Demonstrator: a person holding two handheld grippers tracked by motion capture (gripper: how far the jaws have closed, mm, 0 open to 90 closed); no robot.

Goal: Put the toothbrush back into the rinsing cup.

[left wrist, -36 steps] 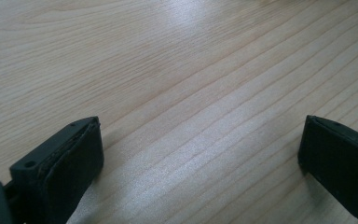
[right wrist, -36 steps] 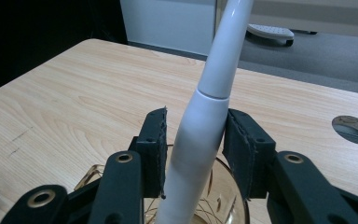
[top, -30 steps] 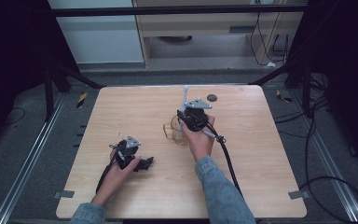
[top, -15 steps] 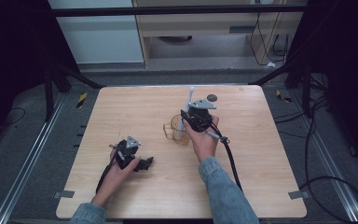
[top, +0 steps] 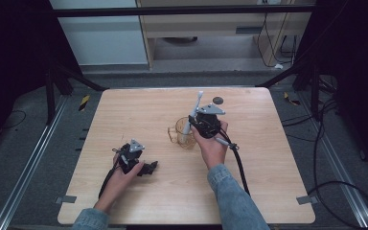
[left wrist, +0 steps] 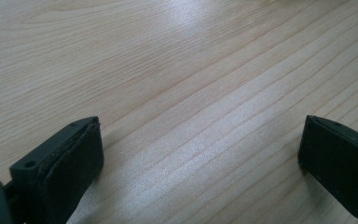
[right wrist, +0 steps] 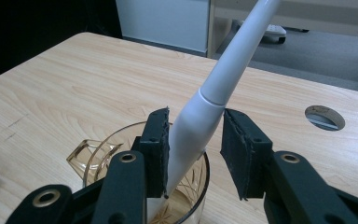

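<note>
Toothbrush (right wrist: 223,79), white and looks like the electric kind, is seen standing tilted inside a clear amber glass mug (right wrist: 121,186), with its lower end down in the mug and its top leaning away toward the far side of the tabletop (top: 124,115). In the high view the mug (top: 179,136) is found around the middle of the tabletop, handle pointing left, with the toothbrush (top: 195,108) sticking up out of it.

Right gripper (right wrist: 196,144) is held right over the mug, its jaws spread on either side of the toothbrush body. The left pad looks to be touching the handle or very nearly, while a clear gap is left at the right pad, so nothing is clamped. The right hand (top: 211,143) is wrapped around that gripper from behind.

Left gripper (left wrist: 200,154) is laid low on the tabletop near the front left, well apart from the mug, jaws wide apart with just bare wood grain between them. It's held by the left hand (top: 122,175).

A round hole (right wrist: 325,116) is seen in the tabletop beyond the mug.
</note>
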